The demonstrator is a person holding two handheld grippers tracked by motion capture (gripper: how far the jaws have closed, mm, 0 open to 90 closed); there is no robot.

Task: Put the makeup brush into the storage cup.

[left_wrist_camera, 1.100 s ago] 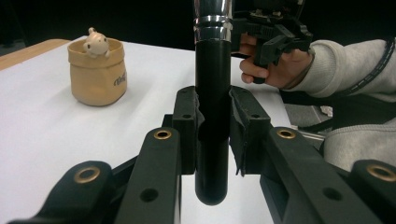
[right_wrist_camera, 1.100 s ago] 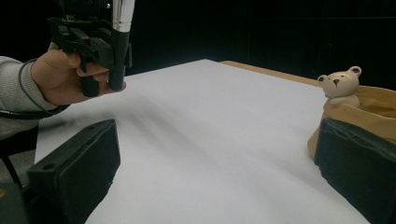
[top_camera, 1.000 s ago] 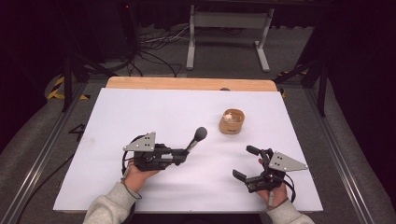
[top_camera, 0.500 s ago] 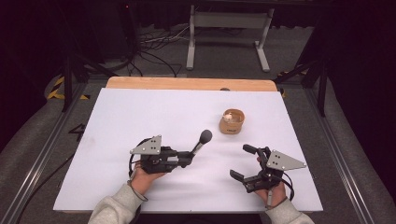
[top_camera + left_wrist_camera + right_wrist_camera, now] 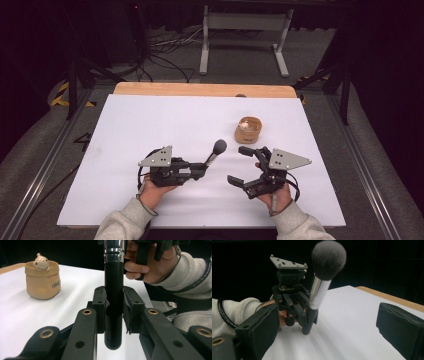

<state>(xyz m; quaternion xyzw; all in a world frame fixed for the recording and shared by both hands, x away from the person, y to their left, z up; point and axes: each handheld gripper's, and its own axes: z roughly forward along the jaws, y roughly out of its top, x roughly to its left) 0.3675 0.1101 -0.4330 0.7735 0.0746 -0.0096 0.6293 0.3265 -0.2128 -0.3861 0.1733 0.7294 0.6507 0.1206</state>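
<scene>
Both tongs sit low over the white surface [image 5: 150, 125]: your left tongs [image 5: 200, 170] clamp the makeup brush [image 5: 215, 152] handle (bristles raised), your right tongs [image 5: 245, 165] gape empty near the tan pot [image 5: 248, 130].

- Worktop [image 5: 150, 125]: left half and far strip bare; free passage there.
- Pot [image 5: 248, 129] stands right of centre, just beyond the right tongs [image 5: 242, 166]; the one fixed obstacle on the sheet.
- Brush [image 5: 215, 152], clamped in the left tongs [image 5: 204, 170], slants up towards the pot; its head sits near the far jaw of the right tongs, narrowing the gap between the hands.
- Right tongs' jaws spread wide, nothing between them.
- Right edge strip beside the pot is bare.
</scene>
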